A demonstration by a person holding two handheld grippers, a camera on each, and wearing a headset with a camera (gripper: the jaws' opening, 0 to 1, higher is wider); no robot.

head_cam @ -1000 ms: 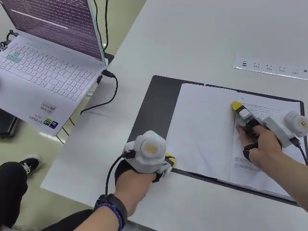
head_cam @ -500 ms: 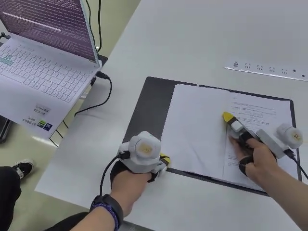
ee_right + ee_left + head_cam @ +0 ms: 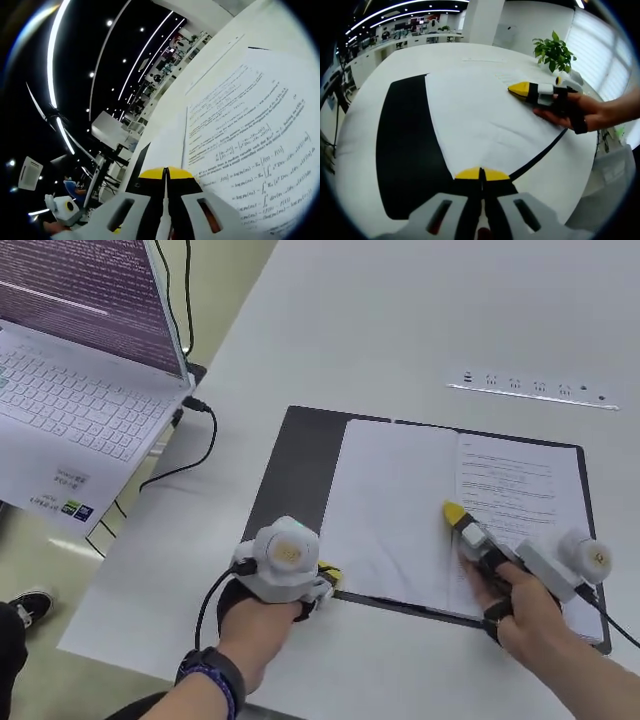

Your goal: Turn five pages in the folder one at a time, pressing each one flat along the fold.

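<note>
Here the right tool, jaws together, presses the folder at its fold; the left tool, likewise closed, touches its near edge.

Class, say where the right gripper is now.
In the head view, the right gripper rests on the folder at its fold, between the blank page and the printed page.

Pictured on a white table: black folder, one plain white page, one page of fine black print; yellow-tipped, pale grey left gripper and right gripper; white laptop, purple-lit.
</note>
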